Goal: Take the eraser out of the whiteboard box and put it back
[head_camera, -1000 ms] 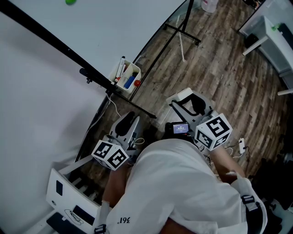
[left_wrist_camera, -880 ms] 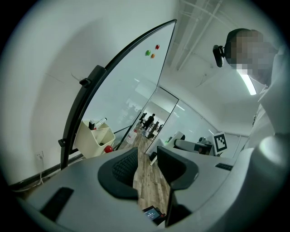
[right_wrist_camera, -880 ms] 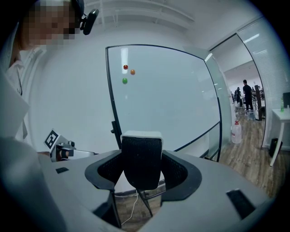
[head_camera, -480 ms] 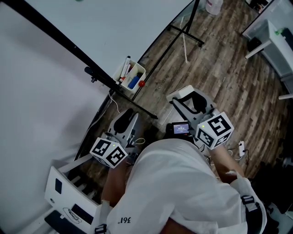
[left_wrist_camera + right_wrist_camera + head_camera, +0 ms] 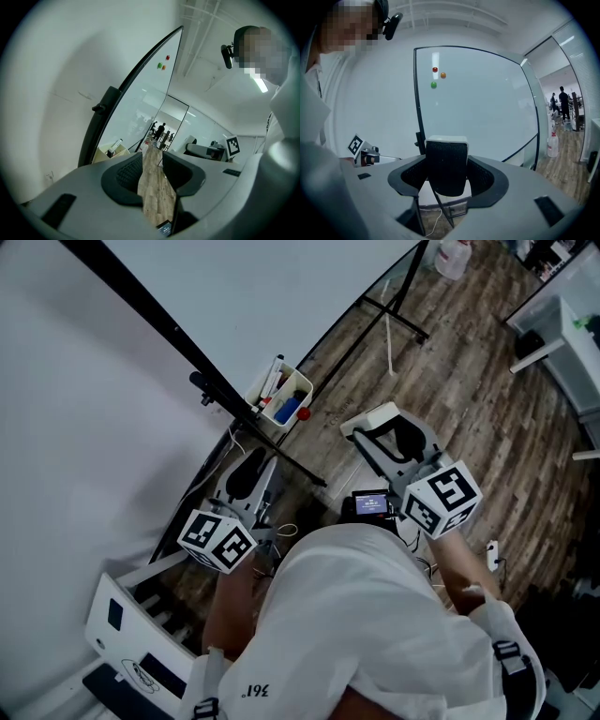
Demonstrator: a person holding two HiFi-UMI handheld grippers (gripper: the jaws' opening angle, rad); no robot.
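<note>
The eraser [image 5: 446, 164] is clamped in the right hand-held gripper [image 5: 380, 432], outside the box [image 5: 300, 385] hung on the whiteboard's [image 5: 281, 296] lower edge. The box lies ahead and leftward. The left hand-held gripper [image 5: 246, 472] is held slack and empty.

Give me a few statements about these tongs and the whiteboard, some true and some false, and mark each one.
1. The right tongs grip the eraser. True.
2. The left tongs hold a marker. False: they are open, and only the floor shows between them.
3. The eraser lies in the whiteboard box. False: it is out of the box, clamped in the right tongs.
4. Three small magnets sit on the whiteboard. True: one red, one orange, one green.
5. The whiteboard box is empty. False: markers and other small items stand in it.
</note>
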